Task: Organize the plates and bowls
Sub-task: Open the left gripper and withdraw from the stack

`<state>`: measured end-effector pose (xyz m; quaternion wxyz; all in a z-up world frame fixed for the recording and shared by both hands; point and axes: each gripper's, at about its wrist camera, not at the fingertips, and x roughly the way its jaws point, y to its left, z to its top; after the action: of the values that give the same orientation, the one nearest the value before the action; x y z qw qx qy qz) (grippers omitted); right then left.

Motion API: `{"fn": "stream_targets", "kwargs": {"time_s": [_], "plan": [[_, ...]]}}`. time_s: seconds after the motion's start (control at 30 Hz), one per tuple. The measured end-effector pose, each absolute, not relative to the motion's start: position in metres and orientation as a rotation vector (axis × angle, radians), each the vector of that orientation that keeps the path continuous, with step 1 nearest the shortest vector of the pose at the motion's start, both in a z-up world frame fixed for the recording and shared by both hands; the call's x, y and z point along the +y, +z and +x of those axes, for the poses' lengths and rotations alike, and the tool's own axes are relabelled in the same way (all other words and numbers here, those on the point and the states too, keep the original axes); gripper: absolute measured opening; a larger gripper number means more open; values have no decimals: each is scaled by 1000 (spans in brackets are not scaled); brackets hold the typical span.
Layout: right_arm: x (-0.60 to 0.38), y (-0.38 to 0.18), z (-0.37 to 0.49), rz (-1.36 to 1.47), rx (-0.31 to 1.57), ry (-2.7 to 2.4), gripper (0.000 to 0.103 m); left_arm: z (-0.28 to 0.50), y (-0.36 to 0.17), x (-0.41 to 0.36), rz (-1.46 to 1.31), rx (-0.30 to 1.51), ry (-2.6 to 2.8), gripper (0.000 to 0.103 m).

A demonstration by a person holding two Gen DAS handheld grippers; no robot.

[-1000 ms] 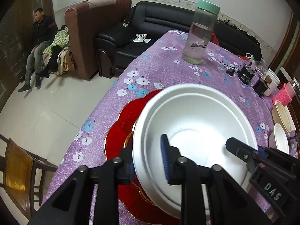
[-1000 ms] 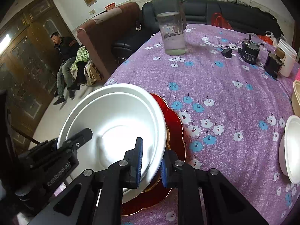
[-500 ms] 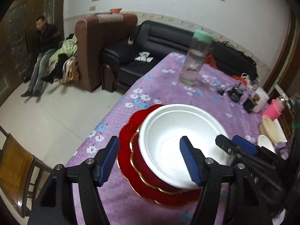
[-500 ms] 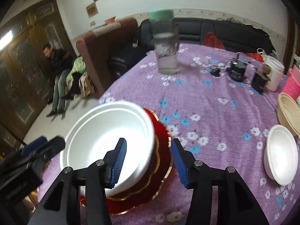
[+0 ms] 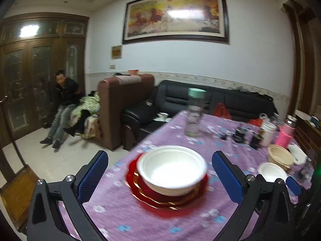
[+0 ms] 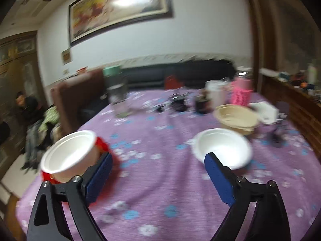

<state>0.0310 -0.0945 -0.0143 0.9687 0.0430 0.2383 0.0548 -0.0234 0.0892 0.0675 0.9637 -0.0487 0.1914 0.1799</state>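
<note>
A large white bowl (image 5: 172, 168) rests on stacked red plates with gold rims (image 5: 168, 200) near the left edge of the purple flowered table. My left gripper (image 5: 159, 156) is drawn back from it. Its jaws are opening wide, and the blue pads touch nothing. In the right wrist view the same white bowl (image 6: 70, 154) lies left of my right gripper (image 6: 158, 156). Those jaws are opening too, with only tablecloth between them. A smaller white bowl (image 6: 222, 148) and stacked beige bowls (image 6: 236, 116) stand ahead to the right.
A water bottle with a green lid (image 5: 195, 114) stands mid-table. Behind it are dark gadgets (image 6: 178, 102), a white cup (image 6: 216, 96) and a pink cup (image 6: 240, 94). A wooden chair (image 5: 18, 192) stands by the table's left edge. A person (image 5: 64, 104) sits by the sofas.
Both grippers let go of the white bowl's rim, opened wide and drew back and upward. The bowl stays on the red plates. The right view swung toward the other bowls.
</note>
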Motion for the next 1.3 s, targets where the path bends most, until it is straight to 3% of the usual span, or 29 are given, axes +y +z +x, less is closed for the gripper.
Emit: {"fn": "stream_targets", "kwargs": {"time_s": [0.4,1.3], "plan": [[-173,-37,18,268,558,5,95,-15,34,1,46,589,199,103],[-244,-55,46,337,618,-80,95,22,-3,-26,68,773,134,103]]}}
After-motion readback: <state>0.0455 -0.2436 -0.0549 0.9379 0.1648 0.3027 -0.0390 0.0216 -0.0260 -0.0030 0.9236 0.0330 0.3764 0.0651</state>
